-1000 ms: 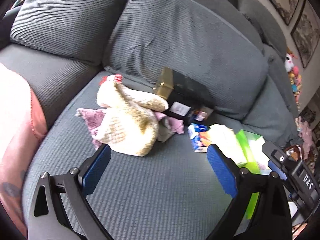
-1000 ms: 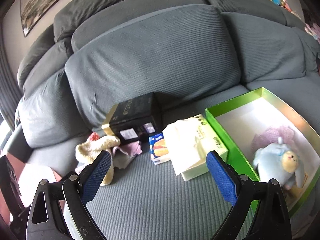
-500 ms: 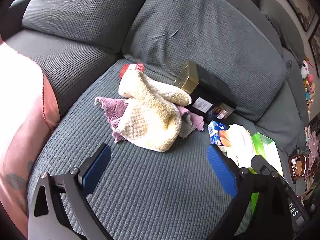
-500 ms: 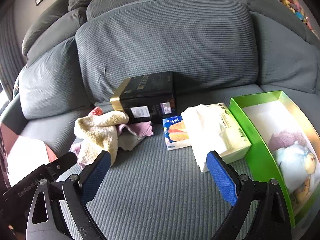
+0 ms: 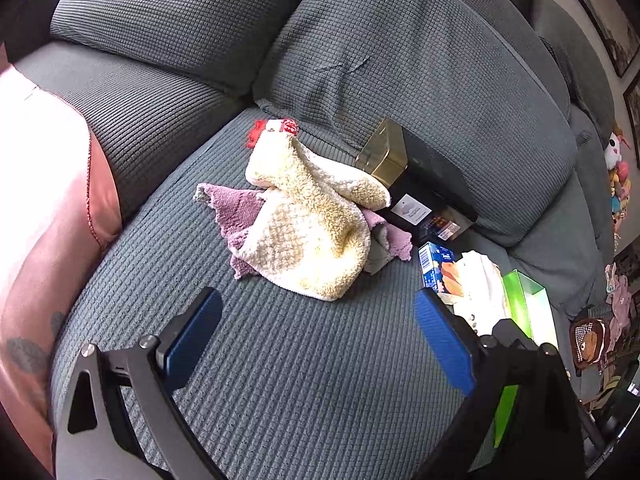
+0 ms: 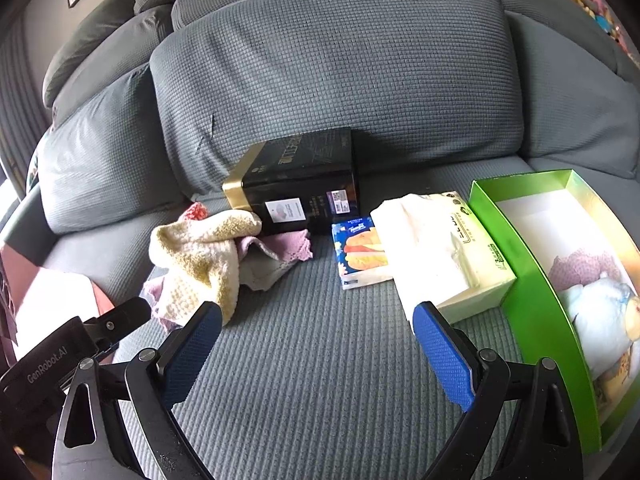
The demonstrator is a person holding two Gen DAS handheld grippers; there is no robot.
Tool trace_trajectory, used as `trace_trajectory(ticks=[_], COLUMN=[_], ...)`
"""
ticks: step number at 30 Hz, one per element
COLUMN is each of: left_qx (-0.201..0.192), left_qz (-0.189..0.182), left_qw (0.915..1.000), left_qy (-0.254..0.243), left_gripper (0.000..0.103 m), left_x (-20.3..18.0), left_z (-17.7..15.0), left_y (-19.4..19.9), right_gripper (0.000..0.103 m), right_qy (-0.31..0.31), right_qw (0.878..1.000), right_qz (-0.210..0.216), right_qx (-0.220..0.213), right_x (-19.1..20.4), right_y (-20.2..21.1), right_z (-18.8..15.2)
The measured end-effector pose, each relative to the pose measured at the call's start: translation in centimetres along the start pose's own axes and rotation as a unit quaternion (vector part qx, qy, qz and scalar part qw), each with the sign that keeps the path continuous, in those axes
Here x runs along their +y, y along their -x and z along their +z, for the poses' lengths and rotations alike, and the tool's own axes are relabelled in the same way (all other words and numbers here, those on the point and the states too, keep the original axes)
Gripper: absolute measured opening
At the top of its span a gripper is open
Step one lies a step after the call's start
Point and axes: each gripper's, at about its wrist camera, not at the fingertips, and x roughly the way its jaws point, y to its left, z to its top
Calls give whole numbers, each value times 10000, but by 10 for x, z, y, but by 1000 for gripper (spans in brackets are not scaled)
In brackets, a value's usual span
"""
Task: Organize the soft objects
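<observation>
We see both tongs spread wide and empty over the grey sofa seat [image 5: 304, 380]. Left tongs [image 5: 316, 340] hang just short of the cream knitted cloth [image 5: 316, 232], which lies crumpled on a purple cloth [image 5: 236, 208] mid-cushion; a red tuft [image 5: 280, 126] shows at its far end, plain only in the left view. Right tongs [image 6: 316, 344] sit over bare seat, cream cloth [image 6: 200, 256] near-left, tissue pack [image 6: 440, 252] near-right.

Only the right view gives us the inside of the green box [image 6: 532, 292]: a pale blue plush toy [image 6: 600, 320] lies in it, with a purple cloth [image 6: 580, 268] behind. The left view shows only that box's edge [image 5: 520, 300].

Next out, a small blue snack pack [image 6: 360, 252] touches the tissue pack. Farther back, a black and gold box [image 6: 304, 184] leans against the back cushion [image 6: 340, 72].

The left view alone shows a person's pink sleeve [image 5: 44, 220] at left and plush toys [image 5: 616, 168] far right. The right view catches the left tongs' body [image 6: 60, 352] at its lower left.
</observation>
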Motion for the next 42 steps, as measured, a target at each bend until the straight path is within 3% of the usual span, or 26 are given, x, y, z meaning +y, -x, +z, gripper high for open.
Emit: trace_trajectory(ticks=[20, 26, 42], left_qx=[123, 106, 244], left_qz=[209, 396, 276], left_qw=[9996, 9989, 9940], left_qy=[128, 222, 1026], left_gripper=[96, 96, 92], left_x=[8, 16, 50], left_z=[3, 5, 15], left_y=[-4, -4, -3], right_gripper=[97, 97, 97], right_qy=[-128, -152, -247], right_qw=[9995, 9992, 9954], right_qz=[151, 359, 883], right_qx=[-243, -127, 272], right_x=[2, 7, 33], right_y=[5, 2, -27], right_z=[3, 6, 23])
